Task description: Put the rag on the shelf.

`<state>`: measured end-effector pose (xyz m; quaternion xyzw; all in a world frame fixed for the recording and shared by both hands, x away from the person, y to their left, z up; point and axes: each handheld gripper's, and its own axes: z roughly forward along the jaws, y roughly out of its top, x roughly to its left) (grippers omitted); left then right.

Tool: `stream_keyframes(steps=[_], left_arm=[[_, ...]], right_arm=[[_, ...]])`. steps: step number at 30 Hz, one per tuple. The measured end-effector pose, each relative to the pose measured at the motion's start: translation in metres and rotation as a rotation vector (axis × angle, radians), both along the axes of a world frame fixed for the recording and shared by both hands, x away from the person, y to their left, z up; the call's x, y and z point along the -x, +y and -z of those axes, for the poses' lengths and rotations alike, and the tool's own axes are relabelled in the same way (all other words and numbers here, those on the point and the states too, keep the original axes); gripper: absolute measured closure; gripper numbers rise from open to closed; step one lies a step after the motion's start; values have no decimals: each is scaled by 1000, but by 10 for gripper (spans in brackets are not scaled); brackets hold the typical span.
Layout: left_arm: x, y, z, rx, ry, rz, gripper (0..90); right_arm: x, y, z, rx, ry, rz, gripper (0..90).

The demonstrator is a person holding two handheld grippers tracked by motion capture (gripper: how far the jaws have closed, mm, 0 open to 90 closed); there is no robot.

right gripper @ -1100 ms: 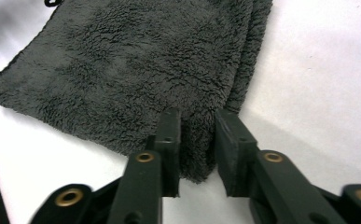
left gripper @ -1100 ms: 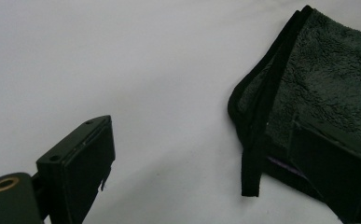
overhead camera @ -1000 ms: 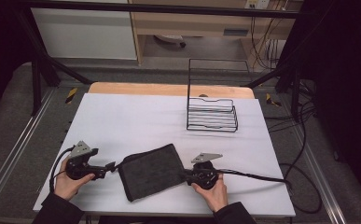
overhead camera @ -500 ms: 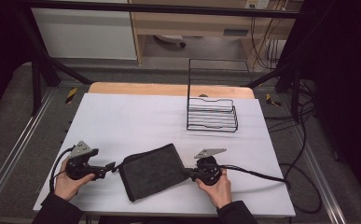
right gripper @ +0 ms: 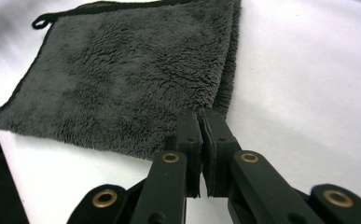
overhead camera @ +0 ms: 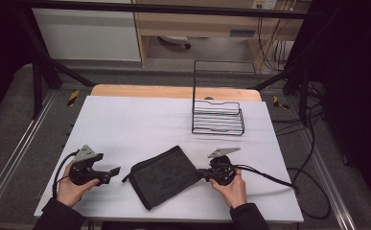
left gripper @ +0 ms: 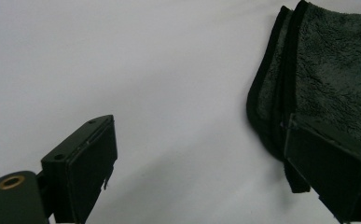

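Since earlier frame, left gripper (overhead camera: 112, 171) was drawn back from towel (overhead camera: 166, 176), fingers apart, corner released. Right gripper (right gripper: 200, 122) fingers together at opposite folded edge, nothing clamped. Towel was left folded flat on desk (overhead camera: 135, 124), near front edge.

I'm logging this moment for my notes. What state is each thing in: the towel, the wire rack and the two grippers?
Towel: folded, lying flat on the table.
Wire rack: upright, nothing in it.
Left gripper: jaws wide open, beside the towel's edge, not gripping it.
Right gripper: jaws shut, at the towel's corner; whether cloth is pinched between them cannot be told.
Table: covered with a white sheet.
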<state>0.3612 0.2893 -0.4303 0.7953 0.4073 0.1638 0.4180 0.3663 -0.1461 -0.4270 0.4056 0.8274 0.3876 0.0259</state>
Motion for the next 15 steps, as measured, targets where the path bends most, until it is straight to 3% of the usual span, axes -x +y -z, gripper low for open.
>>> stream_keyframes(steps=[15], left_arm=[[2,-26,-4,1,32,25,151]], right_arm=[[-19,-9,7,59,-40,17,857]])
